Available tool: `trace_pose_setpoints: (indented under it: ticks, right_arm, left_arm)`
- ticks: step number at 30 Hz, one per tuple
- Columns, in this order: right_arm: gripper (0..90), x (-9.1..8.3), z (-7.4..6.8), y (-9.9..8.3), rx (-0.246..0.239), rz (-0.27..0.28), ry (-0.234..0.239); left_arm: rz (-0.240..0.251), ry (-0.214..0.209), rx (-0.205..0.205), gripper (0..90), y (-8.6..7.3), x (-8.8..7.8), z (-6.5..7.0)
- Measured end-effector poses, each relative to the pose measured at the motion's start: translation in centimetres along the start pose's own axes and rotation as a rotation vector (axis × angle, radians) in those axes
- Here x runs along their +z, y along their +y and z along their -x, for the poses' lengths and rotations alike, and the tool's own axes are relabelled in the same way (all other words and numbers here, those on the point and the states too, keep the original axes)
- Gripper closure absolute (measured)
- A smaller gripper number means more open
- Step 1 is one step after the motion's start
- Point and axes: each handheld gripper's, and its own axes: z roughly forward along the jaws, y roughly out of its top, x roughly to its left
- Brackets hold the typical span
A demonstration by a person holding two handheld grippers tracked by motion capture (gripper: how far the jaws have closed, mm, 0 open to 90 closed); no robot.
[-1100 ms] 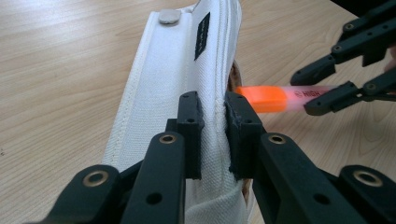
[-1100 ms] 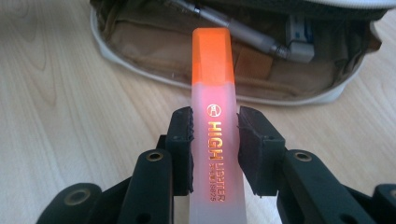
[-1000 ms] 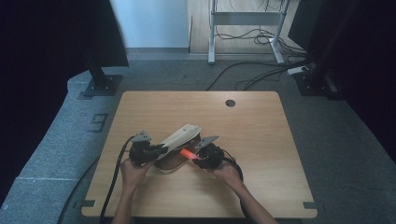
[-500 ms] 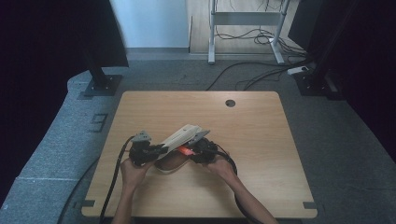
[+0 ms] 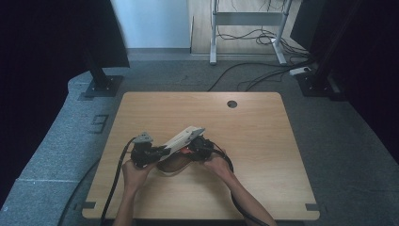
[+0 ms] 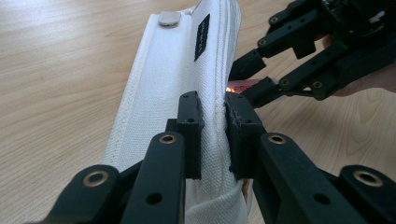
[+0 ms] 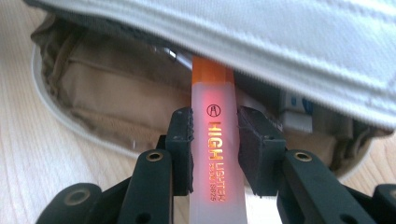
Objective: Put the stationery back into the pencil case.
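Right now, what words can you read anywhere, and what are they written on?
"HIGH": big letters along the orange highlighter held in the right claw.
"LIGHTER": smaller letters beside it on the same highlighter.
A small round logo above those words, and a row of tiny digits below: too small to read.
Black tag on the white pouch: its print is too small to read.

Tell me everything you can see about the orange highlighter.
The highlighter is a translucent orange plastic pen printed "HIGH LIGHTER". The right gripper is shut on its barrel, one pad on each side. Its darker orange end points into the open pencil case, under the white flap that the left gripper holds up.
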Motion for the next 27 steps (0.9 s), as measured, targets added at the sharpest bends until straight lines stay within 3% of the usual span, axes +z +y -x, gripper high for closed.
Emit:
trace_pose_setpoints:
  ticks: [9, 12, 20, 27]
  right_arm:
    - [64.1, 1.6, 0.1, 0.7, 0.004, 0.006, 0.006]
    - [59.1, 1.5, 0.1, 0.6, 0.018, 0.008, 0.009]
    - [53.9, -0.4, -0.1, -0.2, 0.012, 0.022, 0.002]
    - [54.1, -1.9, 0.3, -2.7, 0.055, 0.021, -0.003]
  left_arm:
    - [-0.001, -0.002, 0.002, 77.7, 0.0, 0.0, 0.0]
    - [-0.002, 0.001, 0.005, 77.6, 0.0, 0.0, 0.0]
    - [-0.003, 0.003, 0.007, 77.6, 0.0, 0.0, 0.0]
    - [-0.005, 0.0, 0.007, 77.5, 0.0, 0.1, 0.0]
